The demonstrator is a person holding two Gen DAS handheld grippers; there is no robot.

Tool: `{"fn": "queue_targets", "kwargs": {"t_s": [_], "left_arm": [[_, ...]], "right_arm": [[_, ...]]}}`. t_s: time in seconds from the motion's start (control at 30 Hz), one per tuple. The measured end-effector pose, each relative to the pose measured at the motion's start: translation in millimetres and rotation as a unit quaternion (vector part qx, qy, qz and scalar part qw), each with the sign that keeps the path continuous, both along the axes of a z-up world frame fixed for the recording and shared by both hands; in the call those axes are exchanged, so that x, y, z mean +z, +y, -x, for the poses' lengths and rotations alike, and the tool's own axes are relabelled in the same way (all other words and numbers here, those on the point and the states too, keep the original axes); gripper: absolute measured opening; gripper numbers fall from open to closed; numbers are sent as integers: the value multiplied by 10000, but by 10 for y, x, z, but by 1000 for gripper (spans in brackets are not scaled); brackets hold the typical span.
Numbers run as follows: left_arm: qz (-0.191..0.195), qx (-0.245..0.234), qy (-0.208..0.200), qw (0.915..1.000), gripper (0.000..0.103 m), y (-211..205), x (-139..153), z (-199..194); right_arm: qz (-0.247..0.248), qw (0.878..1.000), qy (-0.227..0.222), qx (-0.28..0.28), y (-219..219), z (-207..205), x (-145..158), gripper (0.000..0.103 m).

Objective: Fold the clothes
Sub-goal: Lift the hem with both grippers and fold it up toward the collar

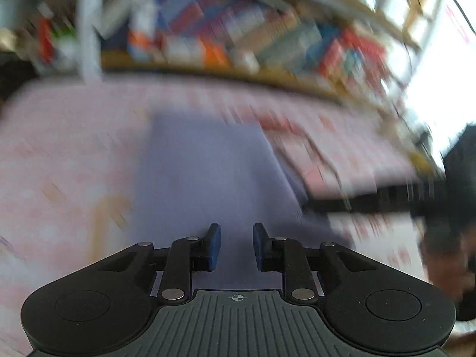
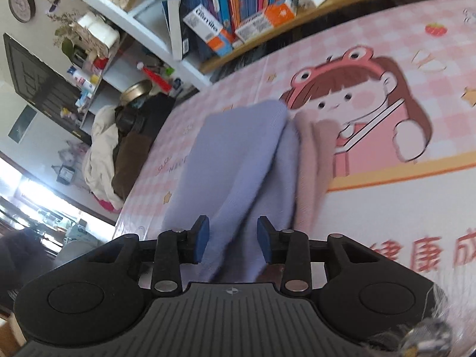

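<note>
Left gripper point(image 1: 236, 247): I see its blue pads spread apart, nothing between them, hovering over the near end of the lavender garment point(image 1: 208, 172).
Right gripper point(image 2: 233, 239): my fingers are parted here too, with lavender cloth bunched in the gap; I cannot tell if it touches the pads.
Lavender garment point(image 2: 238, 154): lies folded lengthwise on the pink checked sheet point(image 2: 386, 208), just left of the cartoon girl print point(image 2: 357, 104).
Bookshelf point(image 2: 253, 3): stands beyond the sheet's far edge.
</note>
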State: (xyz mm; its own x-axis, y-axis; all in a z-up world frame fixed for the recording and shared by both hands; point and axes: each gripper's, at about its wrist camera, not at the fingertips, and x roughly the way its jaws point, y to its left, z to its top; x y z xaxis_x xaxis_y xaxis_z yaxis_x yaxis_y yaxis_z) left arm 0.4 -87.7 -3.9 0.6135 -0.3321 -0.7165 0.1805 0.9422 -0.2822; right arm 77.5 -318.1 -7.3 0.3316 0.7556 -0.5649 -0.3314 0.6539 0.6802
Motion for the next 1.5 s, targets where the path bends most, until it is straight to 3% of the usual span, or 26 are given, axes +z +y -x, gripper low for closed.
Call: {"fn": "queue_targets", "kwargs": {"t_s": [0.13, 0.2, 0.23, 0.27, 0.43, 0.57, 0.63, 0.77, 0.97, 1.03, 1.07, 1.17, 1.27, 1.37, 1.4, 1.5], "left_arm": [[537, 101, 71, 9985, 22, 104, -144, 26], [581, 37, 82, 9983, 22, 135, -155, 0], [567, -19, 83, 9984, 24, 144, -158, -15], [562, -53, 88, 9984, 25, 151, -158, -27], [736, -111, 54, 9972, 26, 213, -124, -46], [615, -318, 90, 9976, 26, 198, -75, -23], [415, -407, -167, 9982, 27, 211, 65, 28], [386, -226, -612, 9971, 27, 424, 267, 19], [199, -73, -632, 9978, 27, 596, 200, -169], [167, -137, -568, 9982, 27, 574, 138, -210], [129, -155, -543, 9983, 27, 561, 104, -225], [-91, -105, -463, 9988, 27, 518, 44, -246], [-9, -97, -398, 9992, 27, 561, 7, -278], [-17, -187, -413, 9990, 27, 555, -15, -285], [-57, -229, -434, 9988, 27, 539, -21, -279], [-156, -271, -513, 9982, 27, 517, -34, -259]], "right_arm": [[132, 9997, 201, -69, 153, -9, -103, 34], [233, 9991, 278, -204, 201, -25, -156, 27], [241, 9991, 278, -207, 221, -26, -154, 14], [241, 9992, 253, -204, 237, -19, -142, 12], [193, 9983, -532, -144, 203, 278, 133, 10], [746, 9955, -42, -590, 178, 164, -197, 10], [677, 9957, -27, -625, 168, 156, -207, 10], [694, 9953, -19, -674, 169, 159, -218, 11], [703, 9947, -94, -748, 224, 149, -135, 25], [724, 9944, -46, -769, 240, 129, -135, 22], [724, 9944, -45, -774, 247, 125, -127, 11], [498, 9951, -494, -698, 261, 229, 52, 10], [299, 9938, -888, -596, 265, 319, 185, 10], [886, 9916, -457, -827, 287, 210, -28, 10], [937, 9914, -226, -887, 278, 163, -143, 10], [917, 9913, -191, -925, 293, 136, -213, 10]]}}
